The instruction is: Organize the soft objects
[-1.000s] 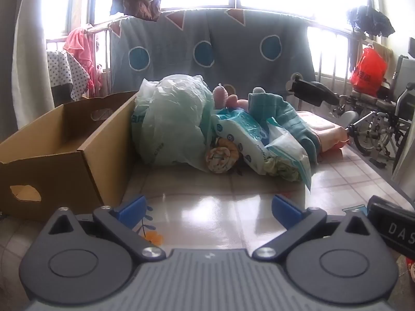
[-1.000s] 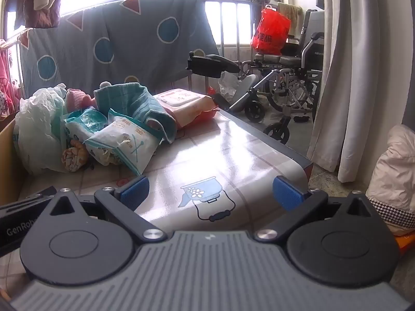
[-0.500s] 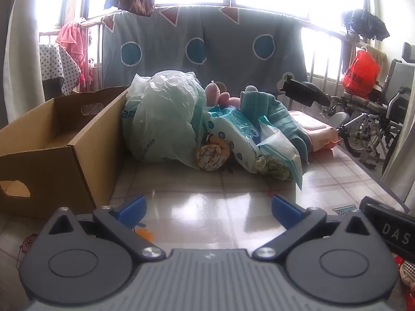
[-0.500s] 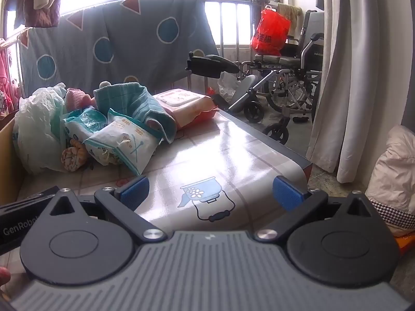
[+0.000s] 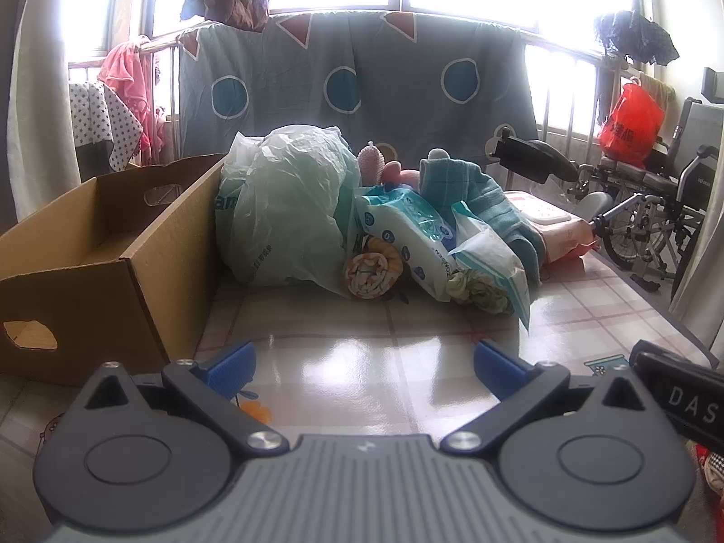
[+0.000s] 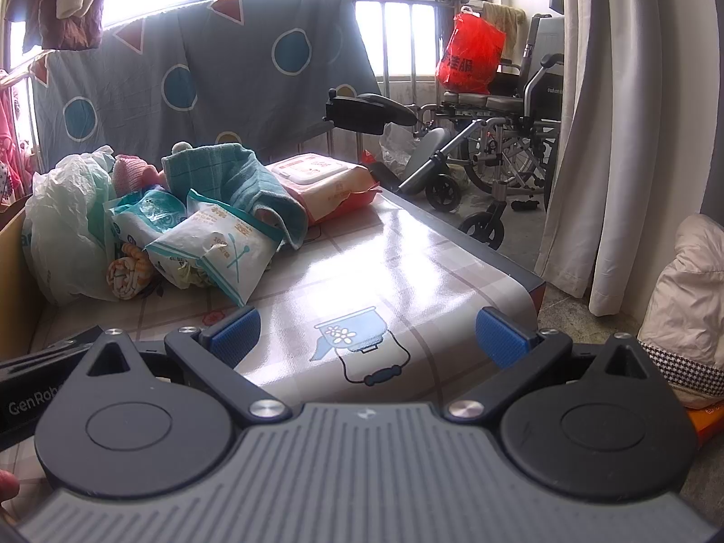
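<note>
Nothing sorted yet. Cardboard box (image 5: pixel 104 244) looks empty; the soft pile (image 5: pixel 407 235) sits heaped on the surface (image 5: pixel 362 362) just beside it. Left gripper (image 5: pixel 362 364) and right gripper (image 6: pixel 367 332) both spread wide, holding nothing.

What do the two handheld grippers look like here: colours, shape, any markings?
Both look alike: the left gripper and right gripper each have a ribbed grey body, two black round-hubbed link arms with silver screws, and ribbed blue finger pads. White lettering shows on their sides, "DAS" and "GenRob", each cut off.
</note>
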Tool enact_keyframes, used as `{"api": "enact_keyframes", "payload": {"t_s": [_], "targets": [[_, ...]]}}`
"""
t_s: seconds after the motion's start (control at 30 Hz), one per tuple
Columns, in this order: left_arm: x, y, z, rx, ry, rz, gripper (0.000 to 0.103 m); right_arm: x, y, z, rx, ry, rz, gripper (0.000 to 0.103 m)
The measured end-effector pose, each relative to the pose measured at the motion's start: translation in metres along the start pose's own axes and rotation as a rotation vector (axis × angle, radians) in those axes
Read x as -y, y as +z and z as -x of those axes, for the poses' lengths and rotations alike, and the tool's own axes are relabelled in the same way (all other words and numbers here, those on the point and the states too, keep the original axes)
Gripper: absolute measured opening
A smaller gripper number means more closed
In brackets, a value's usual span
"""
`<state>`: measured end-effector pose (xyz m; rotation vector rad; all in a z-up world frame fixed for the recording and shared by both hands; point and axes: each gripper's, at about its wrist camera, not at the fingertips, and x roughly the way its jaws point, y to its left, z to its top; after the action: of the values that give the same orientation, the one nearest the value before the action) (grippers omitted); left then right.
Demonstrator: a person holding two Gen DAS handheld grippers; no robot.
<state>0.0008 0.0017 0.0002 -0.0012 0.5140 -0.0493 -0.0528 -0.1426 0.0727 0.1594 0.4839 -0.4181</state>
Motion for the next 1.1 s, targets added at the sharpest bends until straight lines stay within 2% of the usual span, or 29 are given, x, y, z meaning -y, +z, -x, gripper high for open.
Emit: {"api": "enact_keyframes", "payload": {"t_s": [1.1], "targets": [[0.0009, -0.0006, -0.0029, -0.014, 0.013, -0.012, 0.103, -0.0006, -0.0005, -0.0048, -0.014, 0.005, -0.006, 0.102]]}}
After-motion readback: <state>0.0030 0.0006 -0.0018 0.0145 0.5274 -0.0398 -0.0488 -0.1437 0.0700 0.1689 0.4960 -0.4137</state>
